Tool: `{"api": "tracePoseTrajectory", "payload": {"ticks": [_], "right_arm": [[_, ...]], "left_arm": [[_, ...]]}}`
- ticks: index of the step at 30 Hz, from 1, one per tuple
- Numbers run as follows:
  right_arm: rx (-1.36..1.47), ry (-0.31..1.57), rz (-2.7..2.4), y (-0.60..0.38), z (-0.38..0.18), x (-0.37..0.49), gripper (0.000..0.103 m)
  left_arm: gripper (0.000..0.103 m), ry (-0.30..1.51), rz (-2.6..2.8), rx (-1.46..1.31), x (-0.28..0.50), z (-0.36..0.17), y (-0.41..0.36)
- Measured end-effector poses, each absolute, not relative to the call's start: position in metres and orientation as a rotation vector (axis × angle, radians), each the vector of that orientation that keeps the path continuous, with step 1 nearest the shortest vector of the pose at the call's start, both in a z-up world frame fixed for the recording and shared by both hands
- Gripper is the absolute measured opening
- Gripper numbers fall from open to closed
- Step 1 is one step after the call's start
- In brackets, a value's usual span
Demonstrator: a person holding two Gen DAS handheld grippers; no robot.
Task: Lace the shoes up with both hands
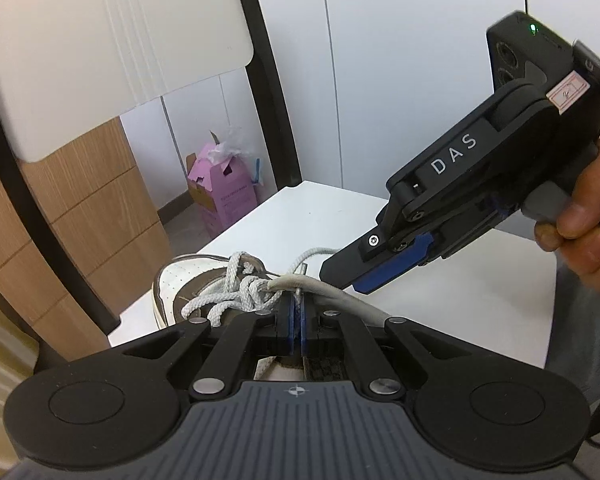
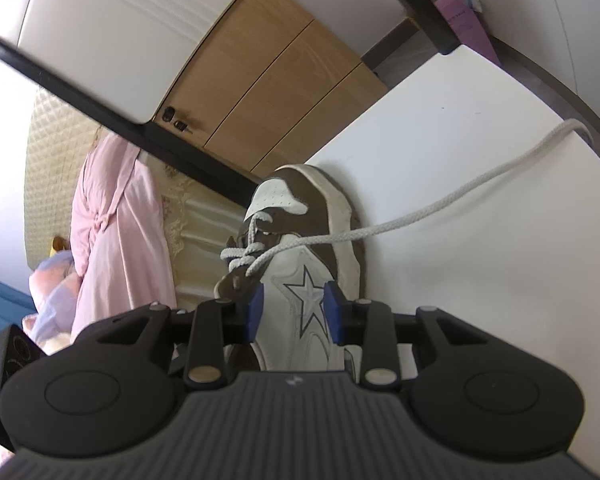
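Observation:
A white and brown sneaker (image 1: 188,280) with a star on its side (image 2: 308,292) lies on a white table (image 1: 332,216). Its white rope lace (image 1: 236,300) is crossed over the tongue. My left gripper (image 1: 298,312) is shut on the lace just behind its tip (image 1: 302,270), right above the shoe. My right gripper (image 2: 294,312) is open, its blue pads either side of the shoe's star panel; in the left wrist view it (image 1: 340,276) hovers close above the shoe from the right. A free lace end (image 2: 460,192) runs across the table to the far right.
A black table frame (image 1: 272,92) rises behind the shoe. A pink carton (image 1: 224,184) stands on the floor beyond. Wooden cabinets (image 2: 276,80) and a pink robe (image 2: 112,220) lie to the left. A hand (image 1: 580,216) holds the right gripper.

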State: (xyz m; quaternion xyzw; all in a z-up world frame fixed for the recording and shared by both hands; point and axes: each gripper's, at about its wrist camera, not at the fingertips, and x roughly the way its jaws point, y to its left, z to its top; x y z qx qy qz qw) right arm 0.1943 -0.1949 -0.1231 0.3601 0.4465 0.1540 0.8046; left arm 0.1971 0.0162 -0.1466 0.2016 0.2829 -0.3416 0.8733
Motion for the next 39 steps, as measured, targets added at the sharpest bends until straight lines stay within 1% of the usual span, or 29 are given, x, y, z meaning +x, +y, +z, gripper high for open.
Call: {"api": "tracePoseTrajectory", "payload": {"ticks": [4, 9, 12, 14, 15, 17, 18, 20, 21, 23, 25, 27, 32, 36, 37, 38, 39], "right_arm": [[0.798, 0.948, 0.346, -0.198, -0.123, 0.195, 0.033], [0.974, 0.857, 0.385, -0.211, -0.124, 0.195, 0.033], [1.004, 0.863, 0.389, -0.209, -0.126, 0.198, 0.033], [1.021, 0.878, 0.392, -0.205, -0.129, 0.2, 0.029], [1.029, 0.882, 0.395, -0.204, -0.131, 0.201, 0.023], [1.043, 0.876, 0.403, -0.201, -0.131, 0.202, 0.017], [1.046, 0.873, 0.405, -0.2, -0.131, 0.202, 0.01], [1.055, 0.874, 0.394, -0.2, -0.132, 0.202, 0.004], [1.089, 0.882, 0.381, -0.203, -0.135, 0.202, 0.003], [1.141, 0.882, 0.366, -0.205, -0.14, 0.201, 0.003], [1.112, 0.856, 0.353, -0.205, -0.135, 0.2, 0.003], [1.096, 0.833, 0.336, -0.207, -0.131, 0.199, 0.002], [1.097, 0.769, 0.273, -0.225, -0.125, 0.196, 0.002], [1.073, 0.732, 0.248, -0.235, -0.119, 0.193, 0.003], [1.064, 0.727, 0.247, -0.236, -0.118, 0.191, 0.007], [1.059, 0.721, 0.245, -0.237, -0.117, 0.19, 0.008], [1.064, 0.717, 0.243, -0.238, -0.116, 0.187, 0.011]], "left_arm": [[0.004, 0.572, -0.709, 0.424, 0.196, -0.147, 0.018], [0.004, 0.568, -0.71, 0.419, 0.195, -0.146, 0.019], [0.004, 0.565, -0.71, 0.415, 0.198, -0.147, 0.017], [0.004, 0.565, -0.71, 0.411, 0.2, -0.148, 0.015], [0.004, 0.566, -0.709, 0.41, 0.2, -0.148, 0.015], [0.004, 0.568, -0.706, 0.411, 0.201, -0.148, 0.013], [0.004, 0.57, -0.704, 0.41, 0.201, -0.148, 0.013], [0.005, 0.573, -0.696, 0.41, 0.199, -0.147, 0.012], [0.006, 0.574, -0.69, 0.404, 0.198, -0.146, 0.012], [0.013, 0.579, -0.678, 0.388, 0.197, -0.146, 0.013], [0.023, 0.584, -0.662, 0.38, 0.194, -0.146, 0.013], [0.038, 0.587, -0.636, 0.38, 0.19, -0.146, 0.012], [0.05, 0.614, -0.596, 0.338, 0.184, -0.146, 0.013], [0.051, 0.637, -0.527, 0.298, 0.179, -0.148, 0.016], [0.052, 0.635, -0.507, 0.29, 0.177, -0.147, 0.017], [0.053, 0.632, -0.487, 0.284, 0.175, -0.147, 0.018], [0.055, 0.627, -0.466, 0.278, 0.173, -0.146, 0.019]]}}
